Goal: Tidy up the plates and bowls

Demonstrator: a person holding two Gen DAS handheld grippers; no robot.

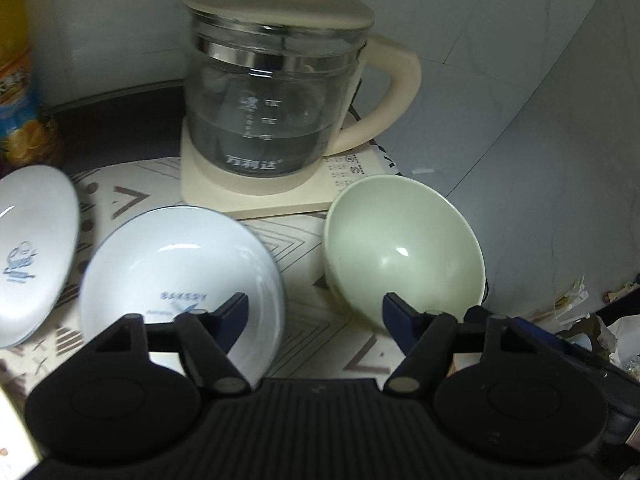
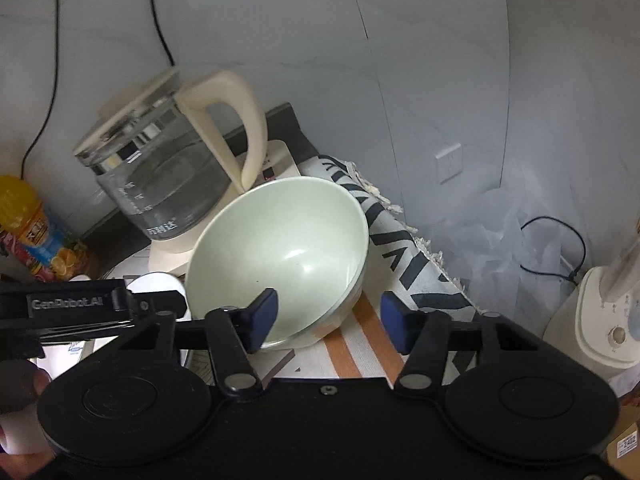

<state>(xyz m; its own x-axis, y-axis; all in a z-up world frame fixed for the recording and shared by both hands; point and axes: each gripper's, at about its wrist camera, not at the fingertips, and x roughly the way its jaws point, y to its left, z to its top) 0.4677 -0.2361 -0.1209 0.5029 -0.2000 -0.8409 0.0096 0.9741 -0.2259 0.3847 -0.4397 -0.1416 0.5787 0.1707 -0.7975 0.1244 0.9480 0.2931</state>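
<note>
A pale green bowl [image 2: 280, 256] stands on the patterned cloth in front of the kettle. My right gripper [image 2: 330, 316] straddles its near right rim: one fingertip [image 2: 266, 312] hangs inside the bowl and the other is outside. Neither pad visibly presses on the wall. Left of the green bowl [image 1: 400, 248] sits a white bowl [image 1: 180, 280] with blue lettering, and a second white dish [image 1: 32, 256] lies further left. My left gripper [image 1: 316, 316] is open over the cloth between the two bowls, one finger above each, holding nothing.
A glass kettle [image 1: 272, 100] on a cream base stands close behind the bowls. An orange drink bottle [image 2: 28, 232] is at the back left. The cloth's fringed edge [image 2: 400, 216] marks the table's right side; below it are crumpled plastic, a cable and a white appliance [image 2: 600, 312].
</note>
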